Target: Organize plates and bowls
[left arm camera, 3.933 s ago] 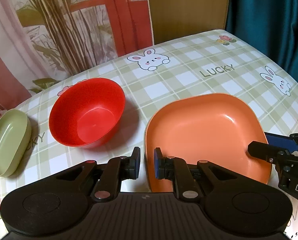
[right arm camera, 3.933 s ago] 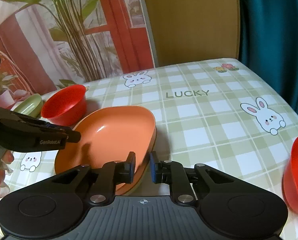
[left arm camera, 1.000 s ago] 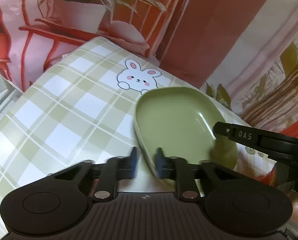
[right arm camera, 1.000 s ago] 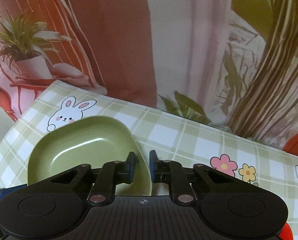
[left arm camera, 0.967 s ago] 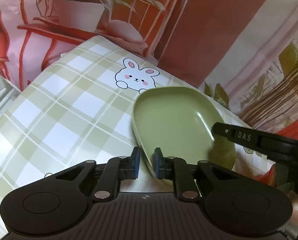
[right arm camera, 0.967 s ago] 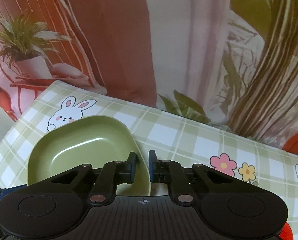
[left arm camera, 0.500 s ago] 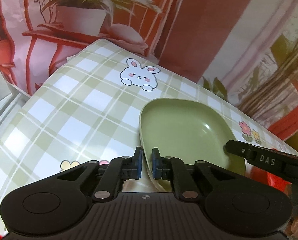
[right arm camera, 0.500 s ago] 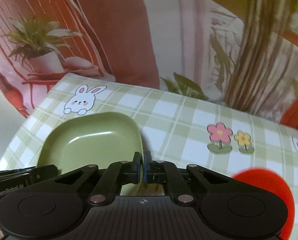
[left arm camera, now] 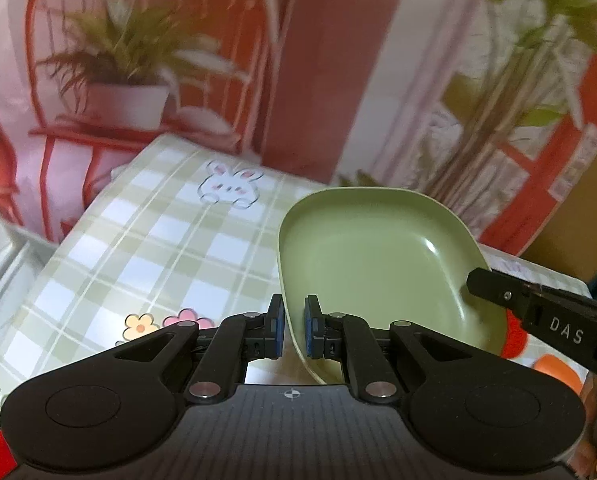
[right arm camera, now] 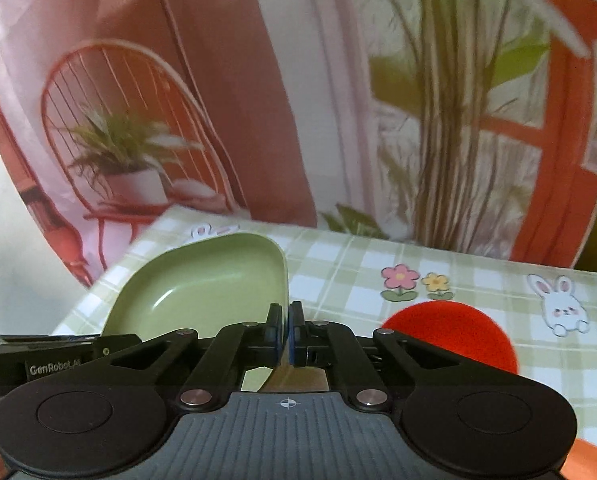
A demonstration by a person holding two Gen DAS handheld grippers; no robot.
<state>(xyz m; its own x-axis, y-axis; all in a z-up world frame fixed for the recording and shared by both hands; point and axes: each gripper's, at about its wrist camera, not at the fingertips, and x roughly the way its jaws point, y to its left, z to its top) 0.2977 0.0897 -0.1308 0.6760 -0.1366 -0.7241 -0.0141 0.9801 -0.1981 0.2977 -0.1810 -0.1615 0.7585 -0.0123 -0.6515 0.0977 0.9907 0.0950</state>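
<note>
Your table, under its green-checked rabbit cloth, fills the lower part of both views, with a printed backdrop of plants and red chairs behind it. You have the green plate lifted clear of the cloth and tilted, gripped at 2 opposite edges. A red bowl sits on the cloth just right of the plate in the right wrist view. Your left gripper is clamped on the plate's near-left rim. Your right gripper is pinched tight on the opposite rim, its fingers nearly meeting.
</note>
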